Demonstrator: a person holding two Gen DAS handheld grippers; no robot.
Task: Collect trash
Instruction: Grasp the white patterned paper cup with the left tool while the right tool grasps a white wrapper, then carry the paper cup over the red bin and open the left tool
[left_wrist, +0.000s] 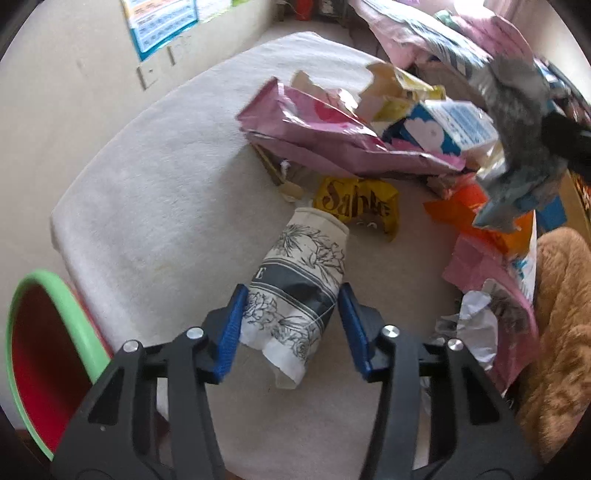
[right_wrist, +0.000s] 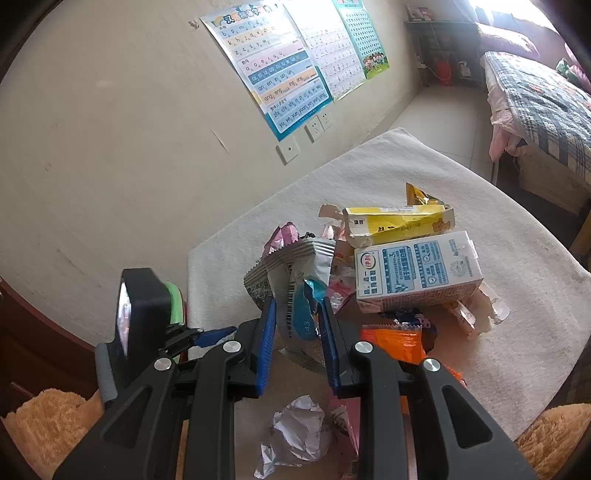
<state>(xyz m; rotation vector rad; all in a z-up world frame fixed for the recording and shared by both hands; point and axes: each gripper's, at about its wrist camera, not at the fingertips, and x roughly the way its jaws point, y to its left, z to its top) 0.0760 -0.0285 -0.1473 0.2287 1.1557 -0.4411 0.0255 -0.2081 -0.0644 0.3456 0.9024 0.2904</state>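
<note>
— So, going left to right from the bin: what has each hand got?

— Nearest the green-rimmed bin (left_wrist: 55, 332), which sits off the left edge of the counter (left_wrist: 147, 203), the left claw (left_wrist: 290, 328) is closed on a crumpled paper cup (left_wrist: 299, 288) with a flower print. Both blue pads press its sides. Whether the cup is lifted or resting on the cloth, I cannot tell.

— And farther from the bin?

— The right claw (right_wrist: 297, 339) grips a silver-grey snack wrapper (right_wrist: 295, 291) with a barcode and a blue patch, and holds it above the heap. In the left view that wrapper hangs in the air at the far right, blurred.

— Which step is that, then?

— Picking up, I judge. Each claw has one piece of trash and neither piece is over the bin.

— What remains on the counter?

— Plenty, all on the side away from the bin: a pink bag (left_wrist: 332, 136), a yellow wrapper (left_wrist: 358, 203), a blue-and-white milk carton (right_wrist: 417, 273), a torn yellow box (right_wrist: 395, 225), an orange wrapper (right_wrist: 395, 339) and a ball of foil (right_wrist: 295, 435).

— Next move?

— Probably carry the cup left to the bin, get it over the red inside, then let go. The wrapper has farther to travel across the counter, and being light, it may flutter.
</note>
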